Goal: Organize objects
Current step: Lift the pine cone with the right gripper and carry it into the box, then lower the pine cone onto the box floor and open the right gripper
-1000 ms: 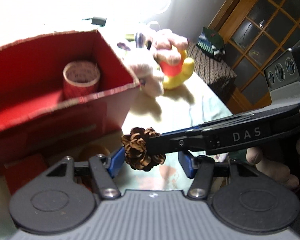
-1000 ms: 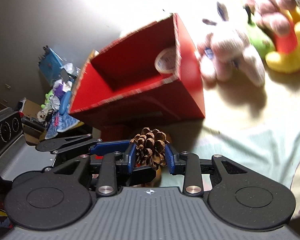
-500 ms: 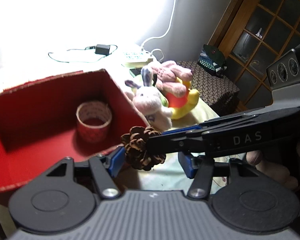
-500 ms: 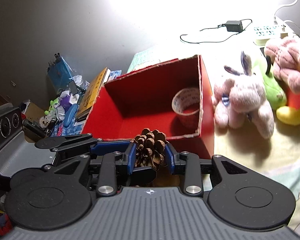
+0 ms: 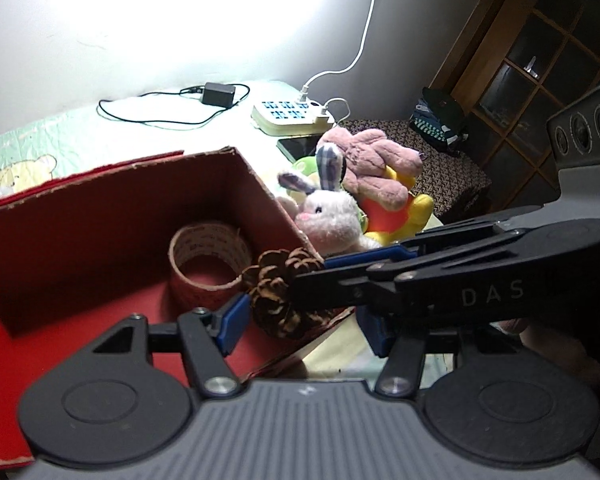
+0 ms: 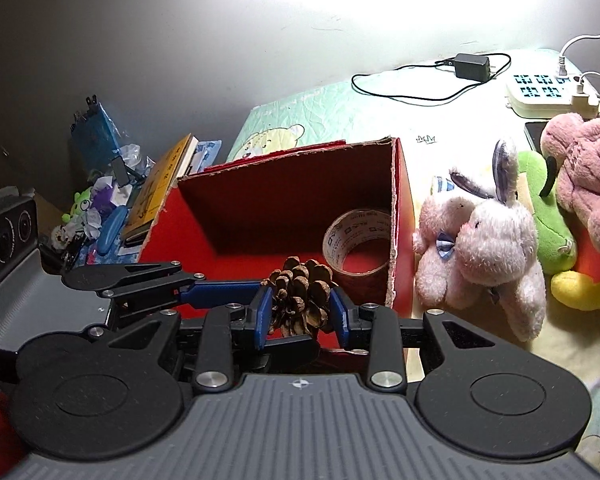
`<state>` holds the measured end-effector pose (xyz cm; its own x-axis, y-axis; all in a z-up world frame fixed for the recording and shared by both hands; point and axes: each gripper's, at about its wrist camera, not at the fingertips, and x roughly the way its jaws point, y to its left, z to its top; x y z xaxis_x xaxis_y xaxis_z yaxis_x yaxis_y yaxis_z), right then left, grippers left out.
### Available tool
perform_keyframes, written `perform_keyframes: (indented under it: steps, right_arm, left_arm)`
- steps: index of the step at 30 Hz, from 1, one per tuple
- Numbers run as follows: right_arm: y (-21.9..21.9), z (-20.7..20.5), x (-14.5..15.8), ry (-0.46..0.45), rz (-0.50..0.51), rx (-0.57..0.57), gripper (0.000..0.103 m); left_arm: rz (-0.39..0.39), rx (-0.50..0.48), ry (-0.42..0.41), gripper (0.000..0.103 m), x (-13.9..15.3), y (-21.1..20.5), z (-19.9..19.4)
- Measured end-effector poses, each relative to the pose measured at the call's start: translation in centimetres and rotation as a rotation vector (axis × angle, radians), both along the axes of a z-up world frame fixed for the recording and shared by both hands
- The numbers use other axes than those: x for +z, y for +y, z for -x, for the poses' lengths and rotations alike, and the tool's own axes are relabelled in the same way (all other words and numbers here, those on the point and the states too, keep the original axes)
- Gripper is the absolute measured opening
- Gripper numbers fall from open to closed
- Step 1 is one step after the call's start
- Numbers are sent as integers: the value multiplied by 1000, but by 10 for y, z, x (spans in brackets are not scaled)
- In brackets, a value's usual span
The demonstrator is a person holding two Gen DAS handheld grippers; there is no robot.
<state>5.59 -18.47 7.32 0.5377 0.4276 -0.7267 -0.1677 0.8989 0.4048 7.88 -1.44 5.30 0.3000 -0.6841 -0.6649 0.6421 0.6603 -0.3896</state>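
My right gripper [image 6: 300, 316] is shut on a brown pine cone [image 6: 300, 296] and holds it over the near edge of an open red cardboard box [image 6: 284, 188]. A roll of tape [image 6: 358, 242] stands in the box's right corner. In the left wrist view the right gripper [image 5: 300, 284] reaches in from the right with the pine cone [image 5: 278, 292] between my left gripper's open blue pads [image 5: 230, 322]. The left gripper [image 5: 304, 324] holds nothing. The box [image 5: 112, 216] and tape roll [image 5: 206, 258] lie just beyond.
Plush toys lie right of the box: a white-pink rabbit [image 6: 484, 252], a green one [image 6: 548, 216], a pink one [image 6: 584, 176] on a yellow-orange toy [image 6: 588, 280]. A power strip [image 6: 548, 92], adapter with cable [image 6: 470, 66] and phone [image 5: 300, 146] lie behind. Books and clutter [image 6: 140, 196] sit left.
Both grippers have risen together with the pine cone. The view now looks down into the red box, and the cone hangs over its near edge.
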Motion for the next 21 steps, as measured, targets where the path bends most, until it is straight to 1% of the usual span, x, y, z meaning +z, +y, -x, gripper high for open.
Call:
perform_keyframes:
  steps: [3, 8, 11, 17, 21]
  right_arm:
    - [3, -11, -4, 29, 47, 22, 34]
    - [15, -28, -9, 75, 165, 91, 34]
    - [22, -36, -9, 87, 212, 122, 34]
    - [31, -47, -13, 119, 260, 153, 36]
    - [31, -52, -19, 152, 275, 140, 36]
  left_arm:
    - [5, -1, 39, 58, -11, -4, -9]
    - [10, -6, 96, 58, -28, -10, -18]
    - [31, 0, 121, 60, -33, -8, -23]
    - [42, 3, 150, 59, -39, -4, -31]
    - [54, 2, 181, 59, -45, -3, -35]
